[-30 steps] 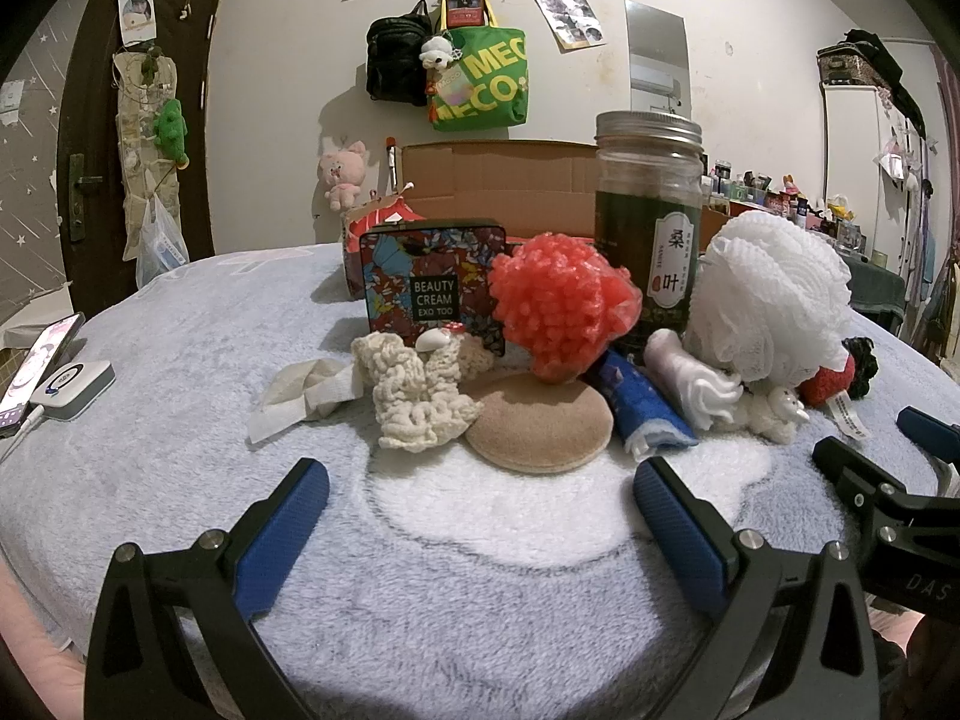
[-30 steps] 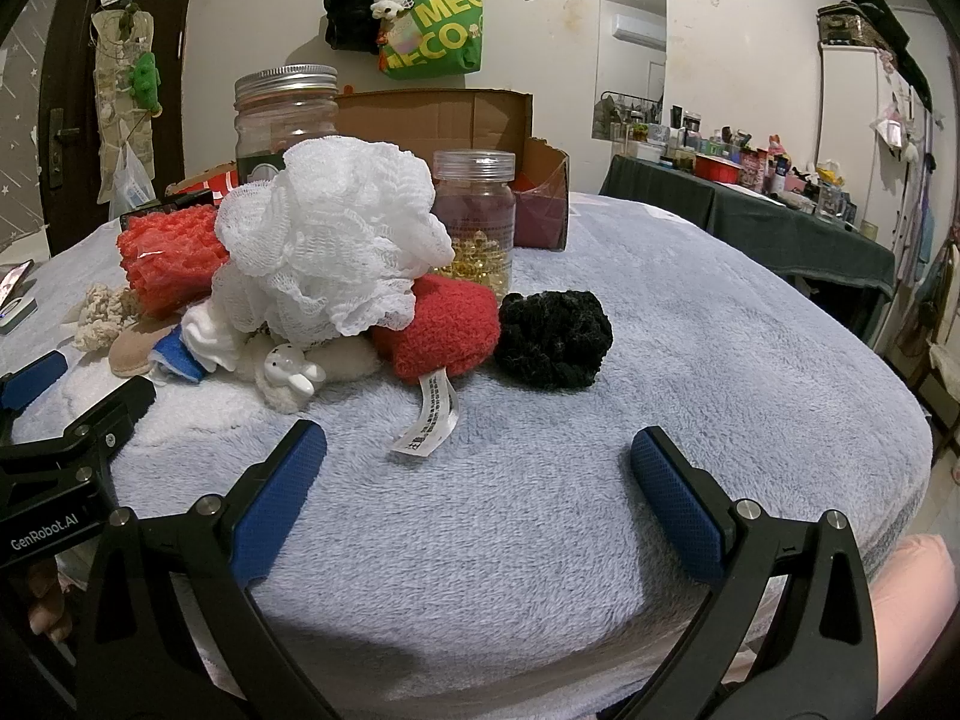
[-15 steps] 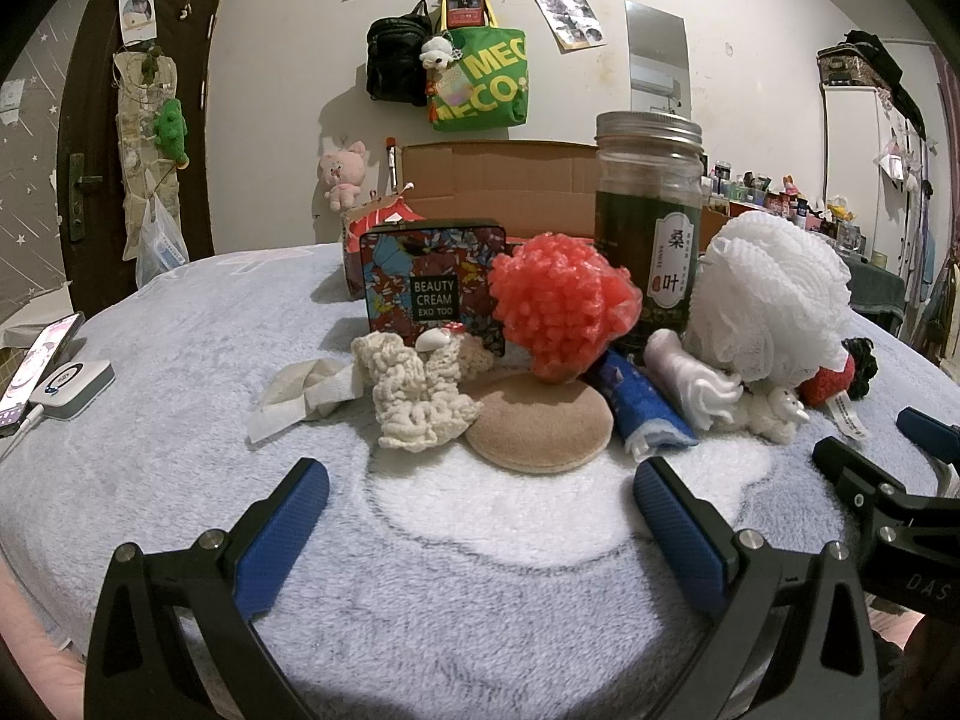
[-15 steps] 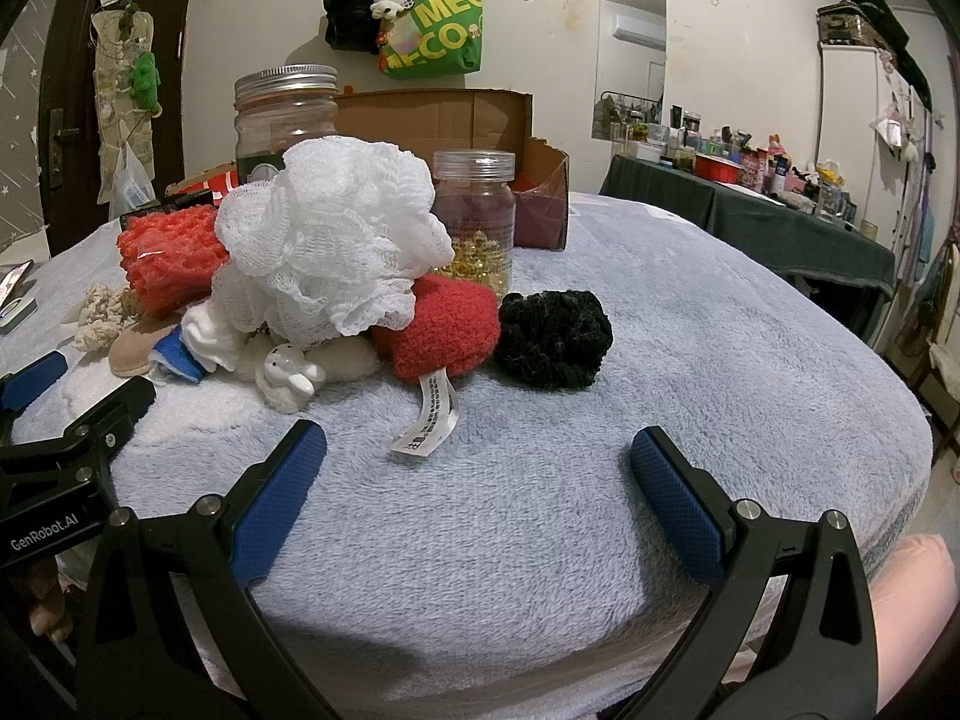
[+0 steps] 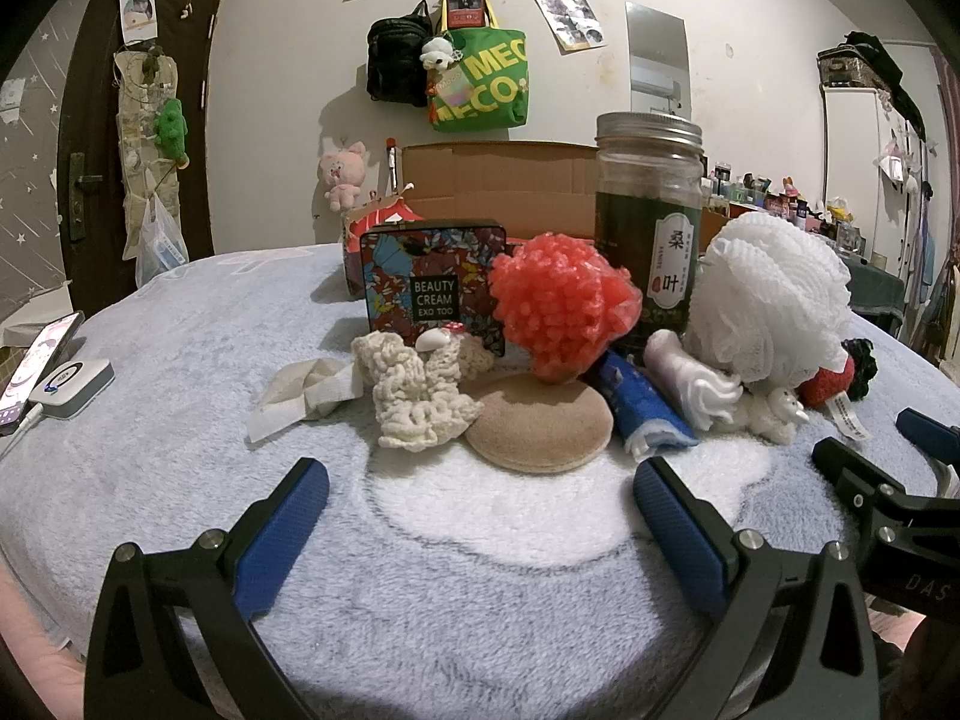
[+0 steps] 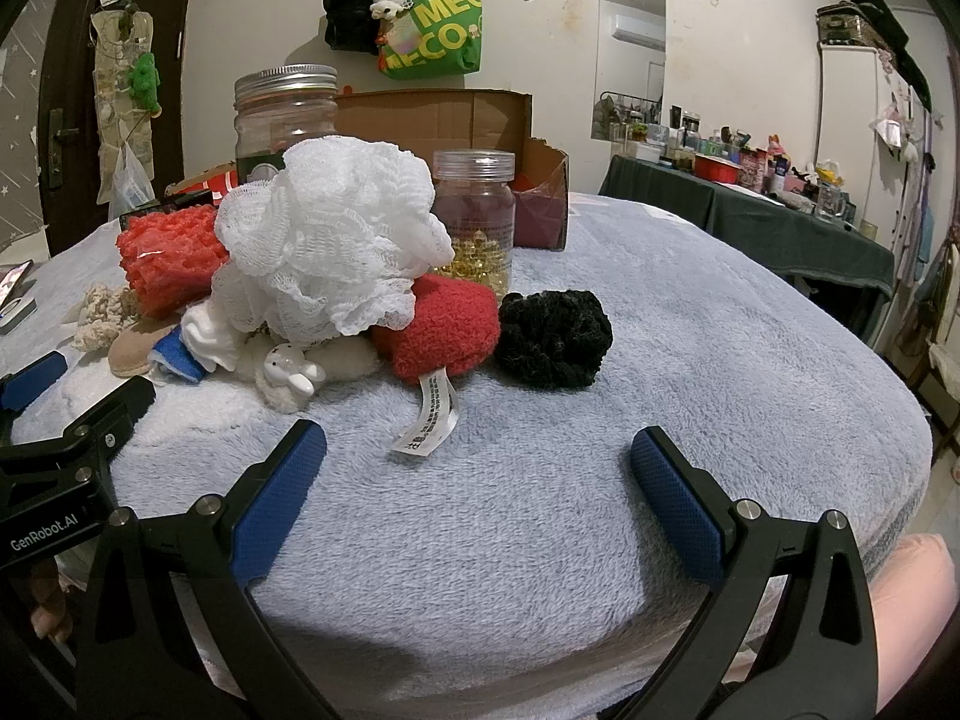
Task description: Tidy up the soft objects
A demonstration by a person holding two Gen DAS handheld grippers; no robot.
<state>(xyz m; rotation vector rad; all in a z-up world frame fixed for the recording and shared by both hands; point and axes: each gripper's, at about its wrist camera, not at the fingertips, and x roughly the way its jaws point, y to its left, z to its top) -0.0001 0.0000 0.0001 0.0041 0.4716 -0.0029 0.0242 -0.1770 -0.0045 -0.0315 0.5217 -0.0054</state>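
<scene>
A pile of soft things lies mid-table on a grey fleece cover (image 5: pixel 180 432). In the left wrist view: a cream crochet piece (image 5: pixel 420 396), a tan round puff (image 5: pixel 540 429), a coral mesh ball (image 5: pixel 561 306), a white mesh pouf (image 5: pixel 774 294), a blue cloth (image 5: pixel 645 405). In the right wrist view: the white pouf (image 6: pixel 336 246), a red fuzzy piece with a tag (image 6: pixel 447 327), a black scrunchie (image 6: pixel 555 330), a small white plush (image 6: pixel 288 375). My left gripper (image 5: pixel 480 516) and right gripper (image 6: pixel 477 480) are open, empty, short of the pile.
A tall green jar (image 5: pixel 648 222), a patterned tin (image 5: pixel 432 288) and a cardboard box (image 5: pixel 498 180) stand behind the pile. A clear jar with gold beads (image 6: pixel 474 216) stands by the red piece. A phone and white device (image 5: pixel 66 384) lie at the left edge.
</scene>
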